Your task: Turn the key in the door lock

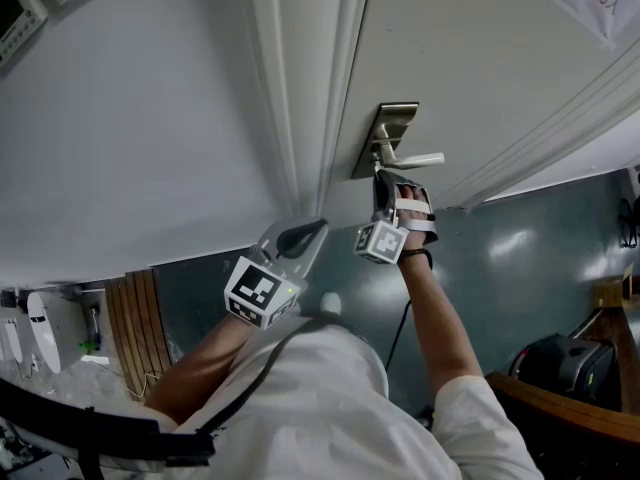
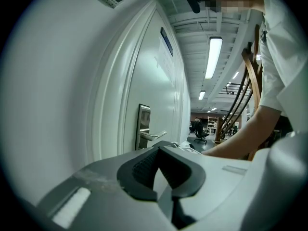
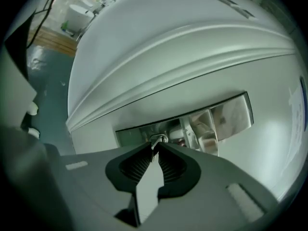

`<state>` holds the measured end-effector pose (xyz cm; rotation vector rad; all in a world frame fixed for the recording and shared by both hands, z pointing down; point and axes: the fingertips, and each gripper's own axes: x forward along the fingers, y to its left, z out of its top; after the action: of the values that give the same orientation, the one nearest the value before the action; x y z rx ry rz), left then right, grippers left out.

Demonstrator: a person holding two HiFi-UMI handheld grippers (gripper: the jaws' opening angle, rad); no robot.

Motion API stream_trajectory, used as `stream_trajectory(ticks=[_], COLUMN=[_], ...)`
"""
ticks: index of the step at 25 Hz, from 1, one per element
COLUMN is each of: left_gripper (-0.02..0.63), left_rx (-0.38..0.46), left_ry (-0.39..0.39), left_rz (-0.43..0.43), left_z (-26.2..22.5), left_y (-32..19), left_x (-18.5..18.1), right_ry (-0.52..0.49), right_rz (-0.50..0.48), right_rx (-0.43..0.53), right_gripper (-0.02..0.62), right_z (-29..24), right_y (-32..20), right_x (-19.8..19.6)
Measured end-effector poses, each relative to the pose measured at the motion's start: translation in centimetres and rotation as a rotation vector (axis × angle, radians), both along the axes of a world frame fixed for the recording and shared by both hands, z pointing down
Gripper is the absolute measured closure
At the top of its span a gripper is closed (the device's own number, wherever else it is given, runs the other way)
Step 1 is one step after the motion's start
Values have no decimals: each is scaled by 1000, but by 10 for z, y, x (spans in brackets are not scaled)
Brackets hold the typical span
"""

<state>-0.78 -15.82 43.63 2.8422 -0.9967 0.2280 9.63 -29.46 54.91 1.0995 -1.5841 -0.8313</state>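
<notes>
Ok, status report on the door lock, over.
Right gripper pinched on key at lock plate. Left gripper shut, empty, off the door. Nothing in the way.

The key [image 3: 157,139] sits in the lock plate [image 3: 231,114] below the handle [image 1: 420,158], between the jaws of my right gripper [image 3: 155,152]. My left gripper [image 1: 302,238] hangs to its left, before the door frame [image 1: 300,98].

A plain white wall [image 1: 130,118] fills the left of the head view, with white wall-mounted control panels [image 1: 20,8] in its top corner. A glossy dark teal floor [image 1: 520,258] carries a strip of light wooden slats [image 1: 135,318]. A black bag [image 1: 560,368] sits beside a brown wooden furniture frame [image 1: 580,408]. Far down the room, a long fluorescent ceiling lamp [image 2: 213,57] glows above a dark office chair [image 2: 199,130].
</notes>
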Motion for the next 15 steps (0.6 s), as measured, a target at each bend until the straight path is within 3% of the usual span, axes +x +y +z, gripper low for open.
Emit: stream_trajectory(ticks=[5, 15], left_gripper=[600, 600], left_rx=[10, 14], left_ry=[8, 26], left_rz=[9, 6], left_z=[-4, -7], left_y=[0, -2], left_x=[4, 10], right_ry=[82, -39], right_rz=[-14, -4], right_rx=[-11, -50], right_gripper=[536, 493], right_z=[3, -18], right_y=[-2, 2], right_x=[0, -4])
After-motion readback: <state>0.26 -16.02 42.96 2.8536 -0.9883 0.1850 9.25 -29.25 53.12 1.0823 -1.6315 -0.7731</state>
